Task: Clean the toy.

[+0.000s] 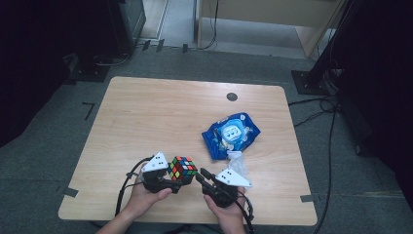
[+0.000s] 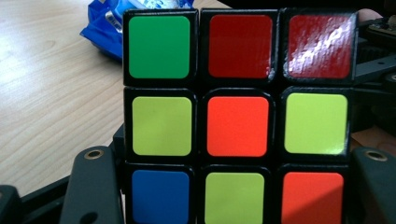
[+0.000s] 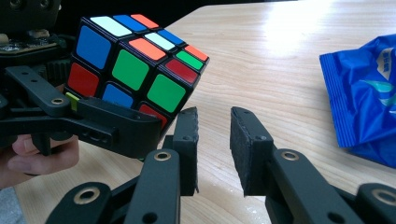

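Left tool [image 1: 176,181]: clamped on a Rubik's cube [image 1: 183,168], jaws pressing opposite sides of its lower layer; cube held off the desk [image 1: 156,114] near the front edge, between both hands. Right tool [image 3: 213,149]: jaws parted by a narrow gap, nothing between them, tips just beside the cube's lower corner. A blue wet-wipes pack [image 1: 231,135] lies on the desk beyond the right tool, apart from the cube.

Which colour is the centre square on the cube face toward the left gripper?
Orange, on the cube; left gripper view shows it best.
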The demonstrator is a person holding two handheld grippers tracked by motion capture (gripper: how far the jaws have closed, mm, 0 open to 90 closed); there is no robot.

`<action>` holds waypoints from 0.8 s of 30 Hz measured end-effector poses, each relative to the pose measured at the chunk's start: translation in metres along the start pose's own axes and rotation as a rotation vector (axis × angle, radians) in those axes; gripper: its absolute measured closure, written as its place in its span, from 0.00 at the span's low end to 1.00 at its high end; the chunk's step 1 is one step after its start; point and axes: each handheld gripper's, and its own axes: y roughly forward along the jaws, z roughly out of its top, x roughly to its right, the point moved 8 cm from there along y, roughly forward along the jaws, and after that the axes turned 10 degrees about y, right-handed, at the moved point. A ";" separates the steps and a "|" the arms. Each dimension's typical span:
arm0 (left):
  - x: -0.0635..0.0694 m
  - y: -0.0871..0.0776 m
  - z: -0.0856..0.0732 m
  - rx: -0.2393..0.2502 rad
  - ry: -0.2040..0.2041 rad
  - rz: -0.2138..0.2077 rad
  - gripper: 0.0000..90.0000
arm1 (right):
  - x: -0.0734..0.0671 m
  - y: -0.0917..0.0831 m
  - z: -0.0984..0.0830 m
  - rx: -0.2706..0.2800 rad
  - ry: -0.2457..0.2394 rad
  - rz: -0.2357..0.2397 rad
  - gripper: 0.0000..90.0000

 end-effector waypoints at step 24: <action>-0.007 -0.004 -0.005 -0.004 0.031 0.047 0.38 | 0.114 -0.011 -0.005 -0.225 -0.173 -0.322 0.52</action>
